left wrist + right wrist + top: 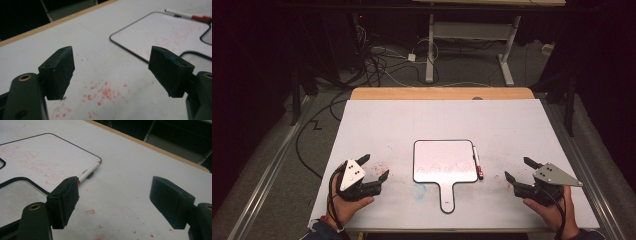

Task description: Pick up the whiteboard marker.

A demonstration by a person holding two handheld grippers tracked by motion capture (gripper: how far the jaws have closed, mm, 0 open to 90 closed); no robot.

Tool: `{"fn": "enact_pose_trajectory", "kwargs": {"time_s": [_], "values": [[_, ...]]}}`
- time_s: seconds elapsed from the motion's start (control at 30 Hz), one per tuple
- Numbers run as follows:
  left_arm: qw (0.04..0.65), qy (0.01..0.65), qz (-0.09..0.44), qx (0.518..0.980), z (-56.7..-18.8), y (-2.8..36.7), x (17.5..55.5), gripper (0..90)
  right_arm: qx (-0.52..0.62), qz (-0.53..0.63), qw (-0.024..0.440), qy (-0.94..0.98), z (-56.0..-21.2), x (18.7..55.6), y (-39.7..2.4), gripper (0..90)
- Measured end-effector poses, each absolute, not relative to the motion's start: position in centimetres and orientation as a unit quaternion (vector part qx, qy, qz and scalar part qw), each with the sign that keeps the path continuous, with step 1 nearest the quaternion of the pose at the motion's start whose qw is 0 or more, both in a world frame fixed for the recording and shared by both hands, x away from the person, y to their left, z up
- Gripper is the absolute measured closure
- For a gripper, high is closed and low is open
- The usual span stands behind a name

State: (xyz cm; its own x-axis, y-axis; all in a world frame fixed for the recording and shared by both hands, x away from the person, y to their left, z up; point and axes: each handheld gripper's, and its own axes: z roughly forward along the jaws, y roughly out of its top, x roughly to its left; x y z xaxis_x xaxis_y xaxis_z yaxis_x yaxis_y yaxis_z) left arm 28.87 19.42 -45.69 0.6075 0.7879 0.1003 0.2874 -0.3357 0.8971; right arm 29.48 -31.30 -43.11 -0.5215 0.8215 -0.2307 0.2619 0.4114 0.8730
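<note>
In the high view, a small whiteboard with a handle lies flat near the middle of the table, its handle pointing toward the person. Faint red scribbles mark its face. A marker lies just beside the board's right edge, parallel to it, its red cap at the near end. The left gripper rests at the table's near left, held in a hand, jaws spread with nothing between them, well apart from the board. The right gripper sits at the near right, also spread and empty, pointing toward the marker but apart from it.

In the left gripper view, the two black jaws stand wide over bare table speckled with red spots. The whiteboard lies ahead to the right, and the marker lies beyond its far edge.

In the right gripper view, the jaws stand wide with only table between them. The whiteboard lies ahead to the left, red scribbles showing on it. The marker lies along its edge, its near end hidden behind the left jaw.
</note>
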Motion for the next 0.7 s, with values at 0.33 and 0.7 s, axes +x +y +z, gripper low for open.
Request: {"fn": "enact_pose_trajectory", "kwargs": {"time_s": [0.33, 0.7], "values": [[0.433, 0.335, 0.262, 0.795, -46.5, 18.5, 29.9, 20.3, 0.366, 0.406, 0.307, 0.779, -43.7, 30.1, -31.5, 23.9], [0.402, 0.317, 0.270, 0.816, -47.0, 18.0, 29.6, 19.9, 0.386, 0.399, 0.218, 0.803, -43.2, 33.5, -30.3, 31.8]]}}
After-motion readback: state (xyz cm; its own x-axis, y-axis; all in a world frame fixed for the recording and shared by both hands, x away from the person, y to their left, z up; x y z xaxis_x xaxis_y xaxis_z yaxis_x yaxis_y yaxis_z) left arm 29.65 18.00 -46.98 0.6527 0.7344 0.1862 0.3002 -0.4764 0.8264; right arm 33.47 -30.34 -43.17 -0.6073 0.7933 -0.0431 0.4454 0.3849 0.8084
